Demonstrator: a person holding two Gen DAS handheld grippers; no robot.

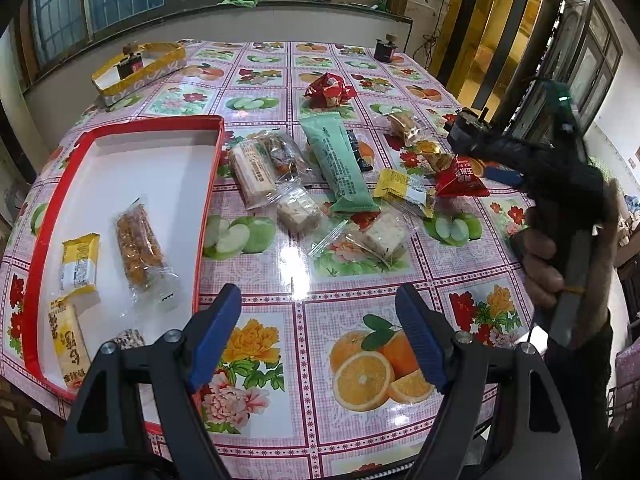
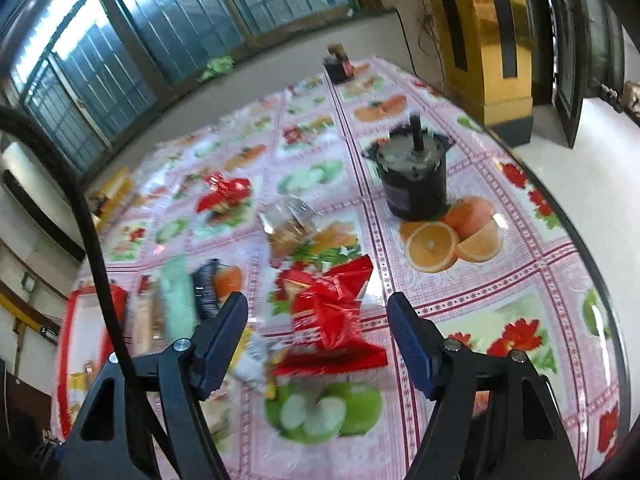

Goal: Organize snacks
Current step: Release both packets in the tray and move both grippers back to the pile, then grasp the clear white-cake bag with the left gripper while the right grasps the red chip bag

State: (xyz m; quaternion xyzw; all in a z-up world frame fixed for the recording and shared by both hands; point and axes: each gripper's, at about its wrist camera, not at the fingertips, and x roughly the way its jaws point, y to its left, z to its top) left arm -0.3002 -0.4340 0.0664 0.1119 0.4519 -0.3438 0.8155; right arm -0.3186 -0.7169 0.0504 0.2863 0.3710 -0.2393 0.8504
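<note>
I have the red tray [image 1: 132, 128] on my left side of the table [image 1: 360, 292], and by my count 4 snacks lie in it: a long bar in clear wrap [image 1: 142, 250], a small yellow packet [image 1: 79, 262], a yellow-and-white packet [image 1: 68, 340] at the near end, and a dark speckled piece partly hidden behind my left gripper [image 1: 318, 334]. That gripper hangs over bare tablecloth just beside the tray, jaws wide apart and holding nothing. Most of the job remains, I judge: roughly 10 snacks are still scattered mid-table, among them the green bar [image 1: 340, 164], 2 nougat pieces in clear wrap, and another yellow packet [image 1: 404, 188]. My right gripper [image 2: 318, 338] is also spread open and empty, pointing down at the red triangular packet [image 2: 334, 320], which lies on the table between the jaws' line but untouched, as far as the blurred view lets me tell. Another red packet [image 1: 330, 90] sits farther back.
</note>
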